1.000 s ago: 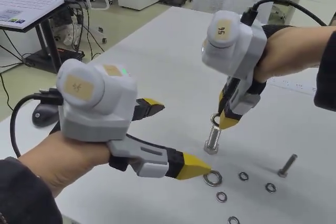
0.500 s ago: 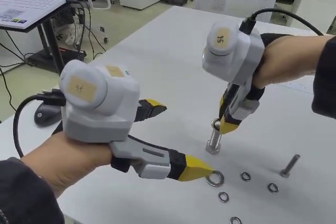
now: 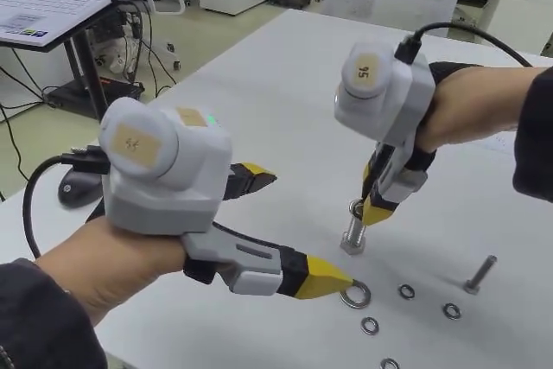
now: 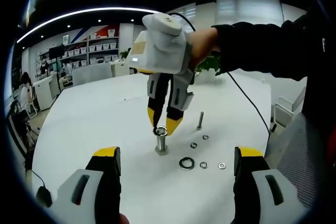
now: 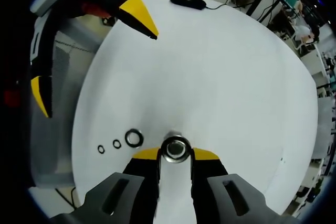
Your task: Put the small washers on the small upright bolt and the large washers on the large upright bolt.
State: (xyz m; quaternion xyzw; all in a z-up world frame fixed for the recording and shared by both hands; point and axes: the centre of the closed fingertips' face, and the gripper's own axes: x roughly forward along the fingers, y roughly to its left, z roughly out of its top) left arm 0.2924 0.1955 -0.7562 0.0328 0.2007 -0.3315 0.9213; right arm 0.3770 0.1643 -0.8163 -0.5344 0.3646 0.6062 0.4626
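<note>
Seating a large washer is the step in hand, by my read.

Head view: right gripper (image 3: 373,211) is clamped on the held large washer (image 3: 356,208). The ring sits at its fingertips, right at the top of the large bolt (image 3: 352,236), which stands directly under them. Left gripper (image 3: 307,231) has its jaws spread wide with nothing between them. Its lower fingertip is just beside the loose large washer (image 3: 354,295); can't tell if they touch. Small washers (image 3: 406,291) are scattered past that fingertip. Small bolt (image 3: 478,273) is well apart from both sets of fingers.

Left gripper view: the loose large washer (image 4: 186,162) lies ahead of the open left jaws, between them. The right gripper (image 4: 164,121) comes down from above, one tip on each side of the held ring on the bolt top. Small bolt (image 4: 200,120) stands upright just beyond those tips.

Right gripper view: looking straight down the large bolt (image 5: 176,149), the ring sits centred between the two yellow fingertips and touches both. Can't tell whether the thread has entered the hole yet.

Next move, as I judge it: keep the ring level and concentric, lower it, release, and lift straight off without nudging the bolt. The loose large washer looks like the left gripper's pick.
</note>
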